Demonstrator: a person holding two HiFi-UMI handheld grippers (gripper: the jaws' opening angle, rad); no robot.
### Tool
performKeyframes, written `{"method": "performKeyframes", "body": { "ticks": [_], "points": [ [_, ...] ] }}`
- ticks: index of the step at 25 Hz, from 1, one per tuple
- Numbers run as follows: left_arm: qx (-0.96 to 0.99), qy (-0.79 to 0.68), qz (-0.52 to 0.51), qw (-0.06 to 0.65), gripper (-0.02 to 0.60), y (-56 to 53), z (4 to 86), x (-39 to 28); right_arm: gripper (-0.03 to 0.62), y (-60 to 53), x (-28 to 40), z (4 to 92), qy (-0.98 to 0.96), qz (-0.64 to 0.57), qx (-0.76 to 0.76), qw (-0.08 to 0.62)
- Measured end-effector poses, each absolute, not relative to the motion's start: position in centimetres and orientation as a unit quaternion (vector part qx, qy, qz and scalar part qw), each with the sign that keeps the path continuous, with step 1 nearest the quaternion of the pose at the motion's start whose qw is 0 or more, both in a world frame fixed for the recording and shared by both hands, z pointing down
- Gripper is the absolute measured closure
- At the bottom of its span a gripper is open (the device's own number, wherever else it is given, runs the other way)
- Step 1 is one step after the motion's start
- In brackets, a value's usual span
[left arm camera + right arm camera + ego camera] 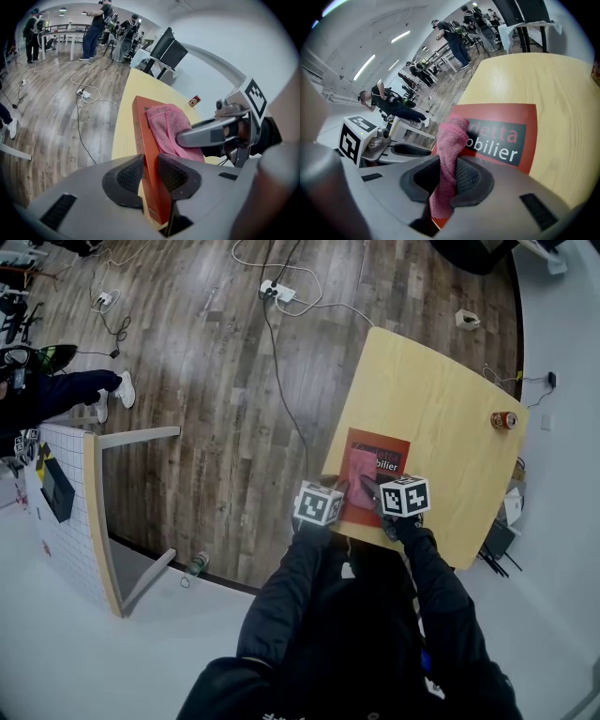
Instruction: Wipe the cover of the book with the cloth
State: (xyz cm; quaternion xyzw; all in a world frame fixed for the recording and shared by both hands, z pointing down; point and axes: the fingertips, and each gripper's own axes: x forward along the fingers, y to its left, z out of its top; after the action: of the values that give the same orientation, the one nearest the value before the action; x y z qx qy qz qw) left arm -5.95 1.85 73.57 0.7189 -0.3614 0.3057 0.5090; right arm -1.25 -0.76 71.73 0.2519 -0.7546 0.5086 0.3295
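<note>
The left claw [150,172] clamps the red book [140,122] at the surface's [441,399] six o'clock edge. The right claw [449,177] grips the pink cloth [452,133] on its cover — flat, overlapping strokes toward twelve o'clock would suit.

The flat red-orange book [380,444] carries a dark grey panel with red and white lettering. The fluffy cloth [360,471] is pink. The rounded wooden counter [441,390] is pale yellow with fine grain, and the plank floor [206,343] is streaked dark brown. The left gripper [150,171] and right gripper [446,176] are grey with black ribbed fingers [130,176]. Each marker cube [405,495] is patterned in black and white squares.
</note>
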Motion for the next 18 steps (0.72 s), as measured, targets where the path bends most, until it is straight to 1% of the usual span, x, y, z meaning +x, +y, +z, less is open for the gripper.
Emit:
{"method": "performKeyframes", "body": {
  "ticks": [18],
  "points": [
    [0.722, -0.345, 0.321, 0.506, 0.466, 1.6, 73.5, -6.0, 0.517, -1.1, 5.3, 71.6, -0.734, 0.519, 0.302, 0.318]
  ]
}}
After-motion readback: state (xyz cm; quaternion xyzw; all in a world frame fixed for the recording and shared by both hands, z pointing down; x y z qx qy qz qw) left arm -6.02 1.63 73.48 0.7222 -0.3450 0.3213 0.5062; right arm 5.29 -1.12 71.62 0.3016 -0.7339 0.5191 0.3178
